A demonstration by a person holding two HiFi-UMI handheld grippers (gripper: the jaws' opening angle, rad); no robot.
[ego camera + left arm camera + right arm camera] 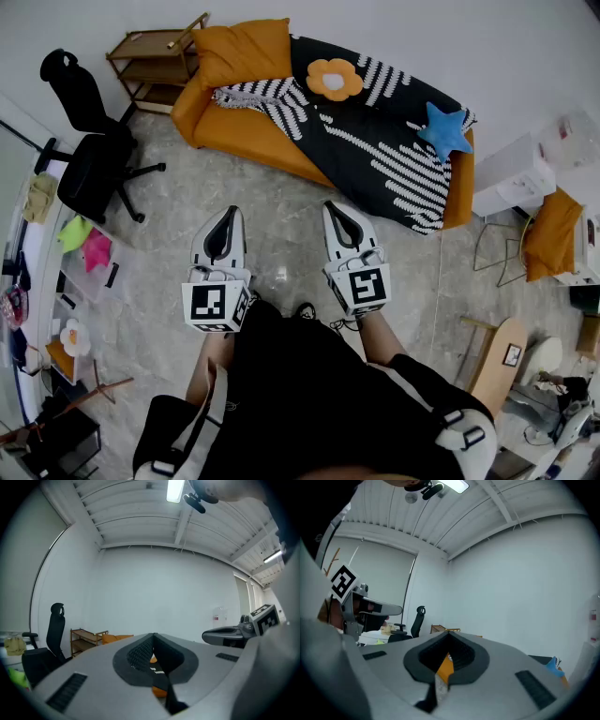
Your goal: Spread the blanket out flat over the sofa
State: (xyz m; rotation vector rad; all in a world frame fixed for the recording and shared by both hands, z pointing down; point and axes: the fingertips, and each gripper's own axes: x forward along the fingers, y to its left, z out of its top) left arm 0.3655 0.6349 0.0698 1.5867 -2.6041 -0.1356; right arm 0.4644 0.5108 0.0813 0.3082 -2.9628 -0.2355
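Both grippers are out in front of the person at about the same height, well short of the sofa [246, 139], w/ bare floor [281, 216] between. My read is that this is a standoff pose, not yet a reach. The left gripper [228, 220] has its jaws closed together w/ nothing between them, and the right gripper [336, 214] is the same, pinched to a seam and empty. Each gripper view looks level across the room and shows only sofa orange and a bit of pattern through the gap. The blanket [380, 159], black w/ white stripes, lies on the sofa. Its long axis follows the seat, running diagonally from upper left to lower right in the head view. The right part looks fairly flat and drapes over the front edge, while the left end is bunched into a striped heap [262, 97] beside the orange pillow [242, 52], leaving the seat below it bare. A flower cushion [335, 79] and a star cushion [444, 130] sit on top — probably they'd pin the cloth during any pull. The bunched left end looks like the part to draw out toward the pillow.
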